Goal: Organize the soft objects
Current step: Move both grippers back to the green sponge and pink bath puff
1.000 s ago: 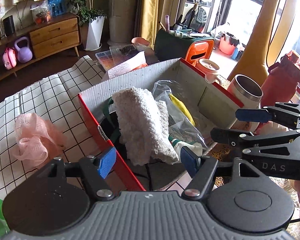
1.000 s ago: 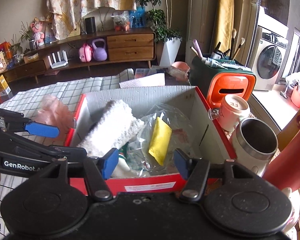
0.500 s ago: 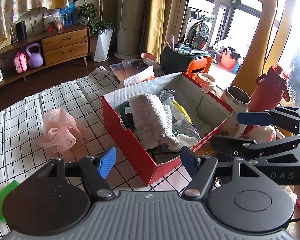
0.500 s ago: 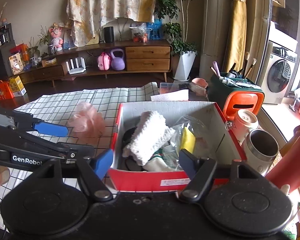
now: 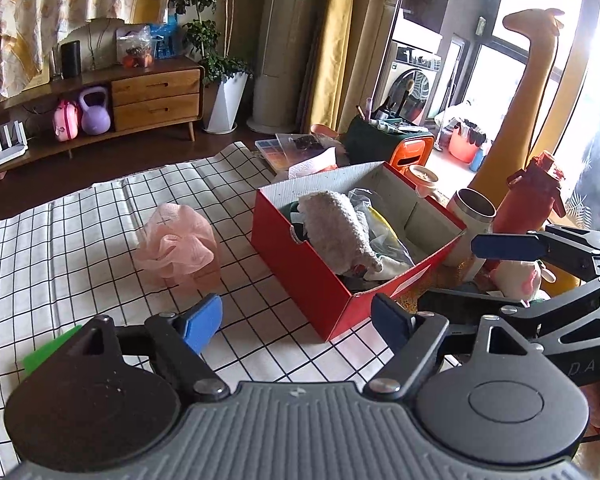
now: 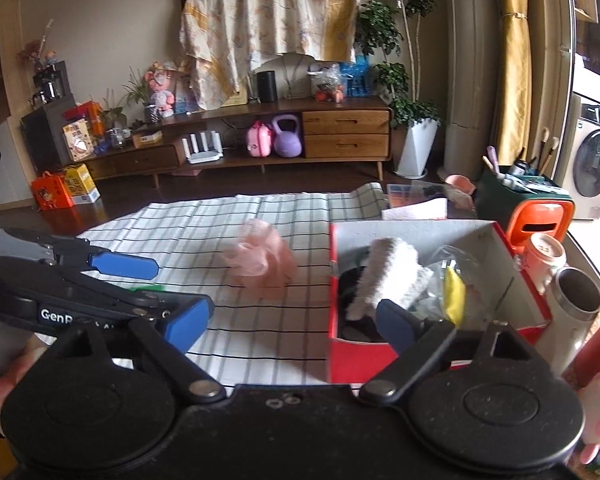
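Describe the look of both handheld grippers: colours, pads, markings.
Both match: the left gripper and right gripper have black link arms with silver pivot screws, round black hubs and blue pads on the fingers. The left's ribbed body is grey and its side reads "GenR…"; the right's is black, lettered "DAS".

It was a home living room: a wooden sideboard, potted plant, washing machine and curtains.

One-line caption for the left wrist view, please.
Left gripper, jaws opening and empty, faces a red box of soft items; pink pouf lies beside it on checked cloth.
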Available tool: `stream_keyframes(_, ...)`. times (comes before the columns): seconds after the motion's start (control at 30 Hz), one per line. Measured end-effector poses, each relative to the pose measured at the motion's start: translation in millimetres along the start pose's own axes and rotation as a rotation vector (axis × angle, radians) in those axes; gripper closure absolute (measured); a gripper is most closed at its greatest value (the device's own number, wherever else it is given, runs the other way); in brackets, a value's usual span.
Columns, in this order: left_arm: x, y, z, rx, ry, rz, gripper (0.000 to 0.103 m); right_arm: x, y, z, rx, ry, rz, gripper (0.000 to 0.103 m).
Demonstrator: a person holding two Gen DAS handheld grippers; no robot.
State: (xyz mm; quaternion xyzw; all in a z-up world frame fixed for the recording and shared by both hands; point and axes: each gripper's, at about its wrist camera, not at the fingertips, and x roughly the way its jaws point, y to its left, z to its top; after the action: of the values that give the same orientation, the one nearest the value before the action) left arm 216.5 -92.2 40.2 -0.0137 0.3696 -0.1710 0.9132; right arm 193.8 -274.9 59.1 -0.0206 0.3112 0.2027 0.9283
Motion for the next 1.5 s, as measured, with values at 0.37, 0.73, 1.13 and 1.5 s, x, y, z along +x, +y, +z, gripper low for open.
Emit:
stream_keyframes(0.37,-58.9,61.5,-24.1,-0.059,-0.031,0.04,0.01,14.0,64.5,3.5,-0.062,-0.001,0.064,0.0)
stream_keyframes(0.73,-96.6,128.8,-46.2,-0.105,-0.093,0.116,0.0,36.0,98.0,7.0,-0.095,0.027,0.091,0.0)
stream_keyframes(1.13,-86.6,203.0,-57.7,-0.139,-0.063,0.131,0.0,84.0,101.9,22.9,-0.1,0.071,0.051,0.0)
stream_keyframes(1.5,-43.5,236.0,-53.9,0.038,0.039,0.081,0.0,159.7,82.6,48.4,-0.102,0.125,-0.025,0.0)
